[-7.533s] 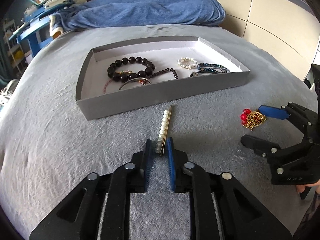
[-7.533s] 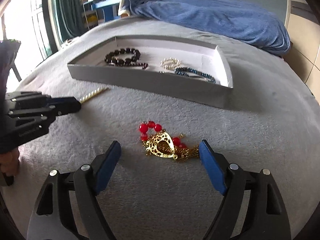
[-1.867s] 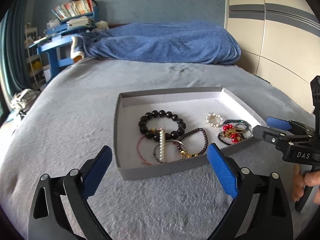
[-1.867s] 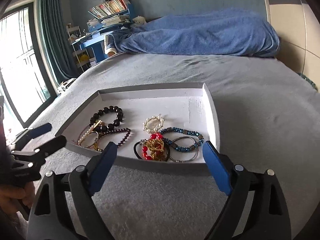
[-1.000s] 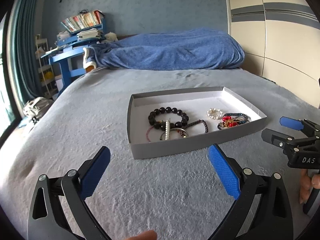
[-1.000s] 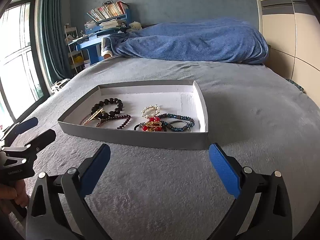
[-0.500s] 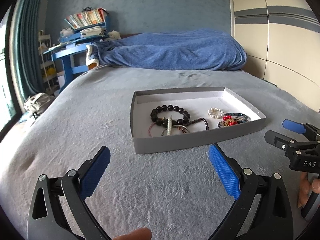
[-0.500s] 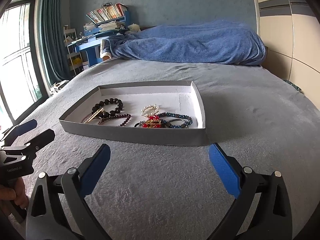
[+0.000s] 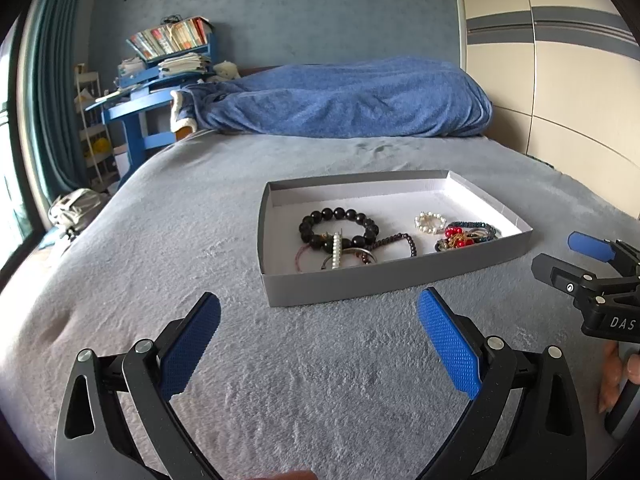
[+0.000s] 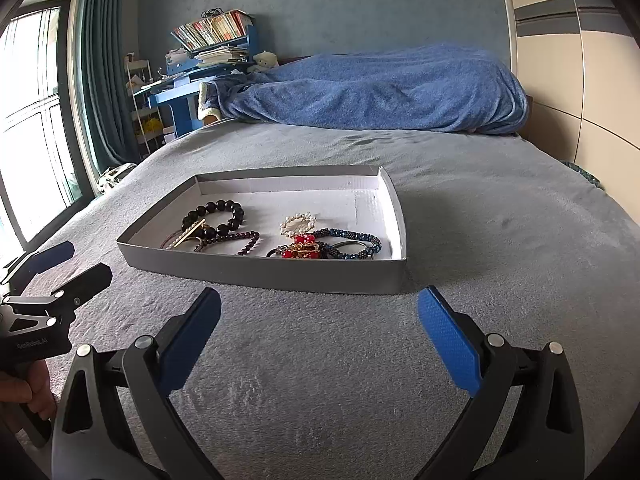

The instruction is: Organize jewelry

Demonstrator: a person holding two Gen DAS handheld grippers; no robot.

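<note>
Judging by how things lie, the gathering step looks finished: no jewelry shows on the grey bedspread (image 9: 168, 240), and every piece sits in the one shallow grey tray (image 9: 360, 280) at the centre of both views. Going left to right in the left wrist view, the left gripper (image 9: 318, 320) fills the lower frame with its jaws spread wide and nothing between them, hovering over bare bedspread short of the tray's near wall. Inside the tray, its left half holds one black bead bracelet (image 9: 340, 216), one pearl hair clip (image 9: 336, 250) lying across that bracelet's near side, a thin pink cord loop (image 9: 300, 258), a silver bangle (image 9: 356, 254) and one dark red bead strand (image 9: 396, 238). Toward the right side come one small pearl ring-shaped bracelet (image 9: 430, 222), one red-and-gold ornament (image 9: 456, 238) and blue beaded bracelets (image 9: 476, 228), which look like two, though they overlap too much for a sure count. At the right edge of that frame the right gripper (image 9: 560, 256) is also parted and empty; in its own view its jaws (image 10: 318, 320) stand wide apart over the bedspread, with the tray just beyond. The next move, if any, calls for separating the tangled pieces, pinching one strand without dragging its neighbours along.
</note>
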